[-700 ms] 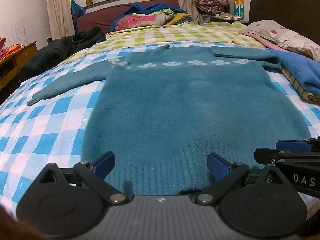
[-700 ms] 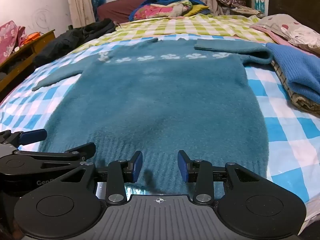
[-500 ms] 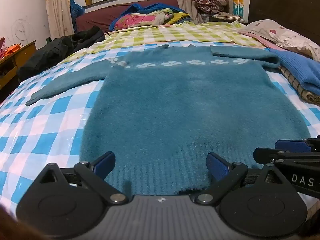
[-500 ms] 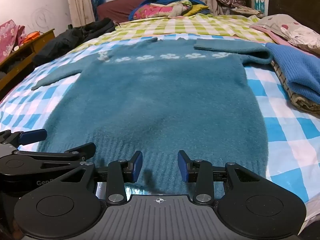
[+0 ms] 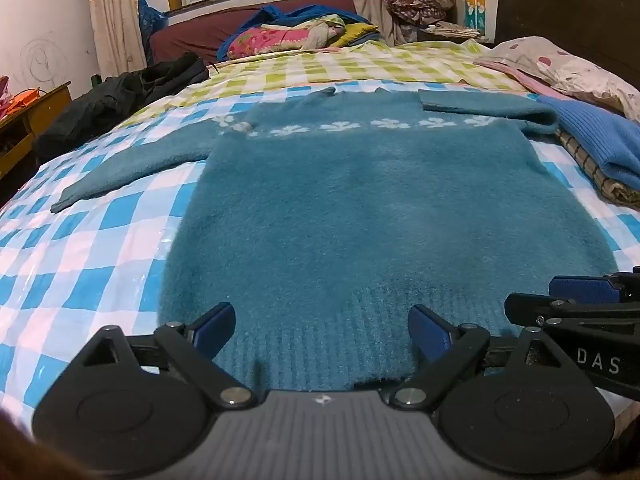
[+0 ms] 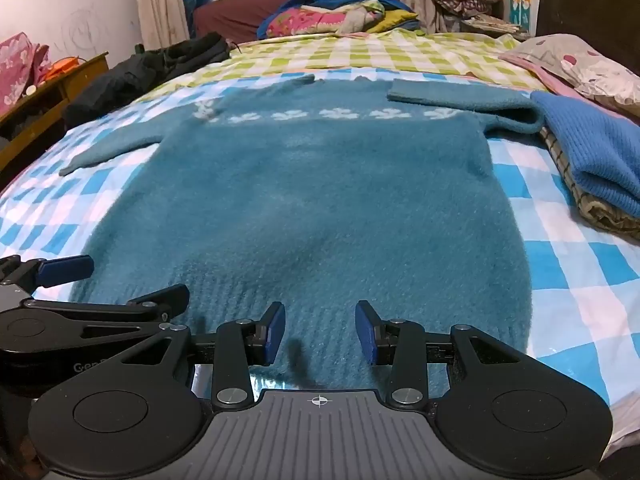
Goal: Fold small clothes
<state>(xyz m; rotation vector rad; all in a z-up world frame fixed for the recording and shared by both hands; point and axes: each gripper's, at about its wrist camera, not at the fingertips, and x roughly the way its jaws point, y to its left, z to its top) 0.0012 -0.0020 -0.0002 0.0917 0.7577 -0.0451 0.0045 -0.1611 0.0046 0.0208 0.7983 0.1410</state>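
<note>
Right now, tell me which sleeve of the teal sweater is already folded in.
The right sleeve: it lies doubled back across the teal sweater chest, while the left sleeve stretches out flat on the checked sheet.

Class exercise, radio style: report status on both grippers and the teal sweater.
Left gripper open, right gripper open, both at the hem. Teal sweater flat, one sleeve already folded in. Blue sweater pile beside it, touching the folded sleeve.

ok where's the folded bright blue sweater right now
The bright blue sweater sits at the right edge in both views, atop a checked cloth, beside the teal sweater's folded-in sleeve.
</note>
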